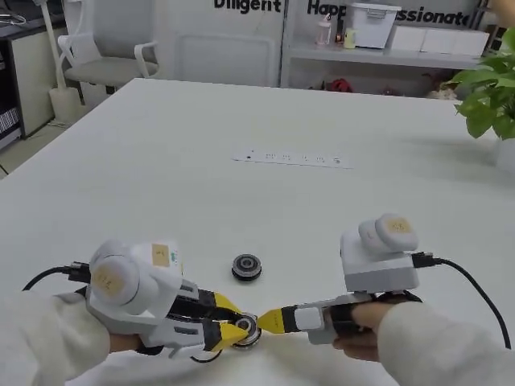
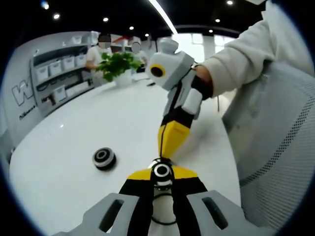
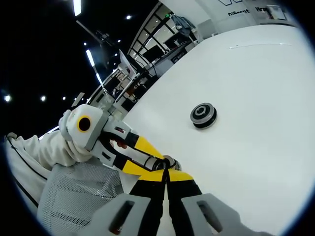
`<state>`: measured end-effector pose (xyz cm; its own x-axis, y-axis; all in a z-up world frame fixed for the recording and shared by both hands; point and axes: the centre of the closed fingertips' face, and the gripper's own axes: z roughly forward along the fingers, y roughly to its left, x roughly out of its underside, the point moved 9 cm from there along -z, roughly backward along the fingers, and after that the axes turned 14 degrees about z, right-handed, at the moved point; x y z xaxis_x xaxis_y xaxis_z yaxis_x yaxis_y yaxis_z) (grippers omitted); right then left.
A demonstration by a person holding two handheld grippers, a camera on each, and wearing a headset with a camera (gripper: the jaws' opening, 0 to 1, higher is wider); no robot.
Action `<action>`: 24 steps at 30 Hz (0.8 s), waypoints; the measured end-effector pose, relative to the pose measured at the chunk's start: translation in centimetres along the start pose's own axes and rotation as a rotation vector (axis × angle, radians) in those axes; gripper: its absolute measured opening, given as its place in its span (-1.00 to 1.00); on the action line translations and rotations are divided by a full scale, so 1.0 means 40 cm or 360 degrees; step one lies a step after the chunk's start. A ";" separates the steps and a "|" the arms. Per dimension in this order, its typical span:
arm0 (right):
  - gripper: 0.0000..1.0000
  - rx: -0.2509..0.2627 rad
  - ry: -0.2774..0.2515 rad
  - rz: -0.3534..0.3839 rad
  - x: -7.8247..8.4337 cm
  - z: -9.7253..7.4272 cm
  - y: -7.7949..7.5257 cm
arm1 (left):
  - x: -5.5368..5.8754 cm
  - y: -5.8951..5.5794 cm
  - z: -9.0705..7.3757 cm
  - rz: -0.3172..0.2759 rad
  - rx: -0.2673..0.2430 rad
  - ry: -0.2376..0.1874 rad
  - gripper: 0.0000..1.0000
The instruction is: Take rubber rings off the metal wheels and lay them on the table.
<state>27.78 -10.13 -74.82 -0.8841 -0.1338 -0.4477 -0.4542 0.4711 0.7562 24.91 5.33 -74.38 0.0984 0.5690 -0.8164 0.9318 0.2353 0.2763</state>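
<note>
A wide white counter [image 1: 161,177] runs from the bottom of the frame to the upper middle. A flat white socket strip [image 1: 291,158] lies at its centre. Below that, a dark wheel [image 1: 246,267] lies flat and alone. A second wheel [image 1: 245,327] sits at bottom centre; whether it touches the surface cannot be told. A green plant [image 1: 489,92] stands at the right edge.

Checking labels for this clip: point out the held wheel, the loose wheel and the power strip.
Held wheel [image 2: 162,170]: left gripper view, its hub.
Loose wheel [image 1: 246,264]: head view, its hub.
Power strip [image 1: 291,158]: head view, its middle.
</note>
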 end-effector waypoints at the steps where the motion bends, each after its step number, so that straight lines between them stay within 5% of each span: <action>1: -1.00 0.0001 0.0001 -0.0002 0.000 0.000 0.000 | 0.000 0.000 0.000 0.0000 0.0000 0.0001 -0.73; 24: -1.00 -0.0020 0.0008 -0.0010 0.000 0.001 0.008 | 0.001 -0.003 0.003 -0.0010 -0.0003 -0.0007 -0.73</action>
<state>27.63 -9.96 -74.61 -0.8817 -0.1414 -0.4501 -0.4612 0.4594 0.7591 24.84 5.23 -74.49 0.0943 0.5642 -0.8202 0.9318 0.2400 0.2722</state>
